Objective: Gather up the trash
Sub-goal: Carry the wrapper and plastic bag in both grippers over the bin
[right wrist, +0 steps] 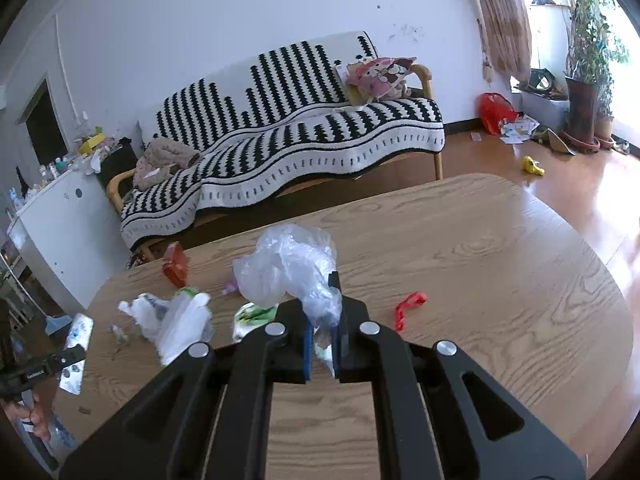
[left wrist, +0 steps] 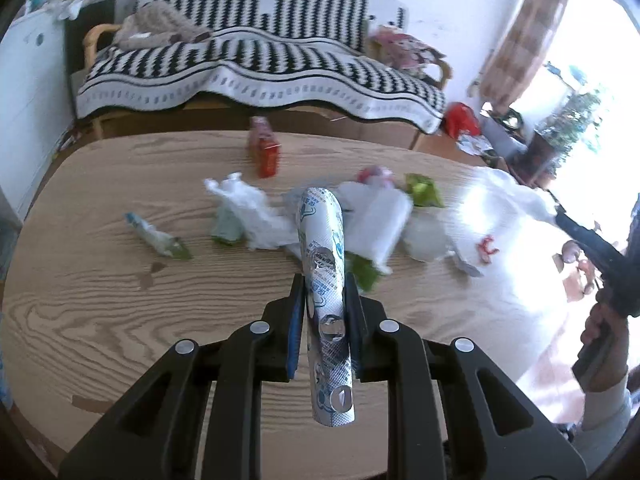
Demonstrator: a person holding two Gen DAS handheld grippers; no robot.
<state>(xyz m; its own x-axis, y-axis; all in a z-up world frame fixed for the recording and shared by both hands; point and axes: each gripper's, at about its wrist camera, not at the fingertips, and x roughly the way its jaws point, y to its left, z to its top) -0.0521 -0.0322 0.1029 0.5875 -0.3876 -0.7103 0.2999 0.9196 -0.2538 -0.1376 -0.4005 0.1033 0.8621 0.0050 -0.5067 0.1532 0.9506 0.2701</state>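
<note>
My left gripper (left wrist: 325, 282) is shut on a silver pill blister pack (left wrist: 324, 248), held above the wooden table (left wrist: 120, 312); the pack also shows at the left of the right wrist view (right wrist: 78, 340). My right gripper (right wrist: 323, 300) is shut on a clear plastic bag (right wrist: 288, 268), which shows bright white at the right of the left wrist view (left wrist: 504, 216). Loose trash lies mid-table: crumpled white plastic (left wrist: 252, 212), a white wrapper (left wrist: 380, 220), green wrappers (left wrist: 422, 189), a twisted wrapper (left wrist: 156, 238), a red carton (left wrist: 267, 152) and a red clip (right wrist: 408, 308).
A sofa with a black-and-white blanket (right wrist: 280, 140) stands behind the table. A white cabinet (right wrist: 56, 220) is at the left. A red bag (right wrist: 496, 110), papers and potted plants (right wrist: 584, 80) are on the floor at the right.
</note>
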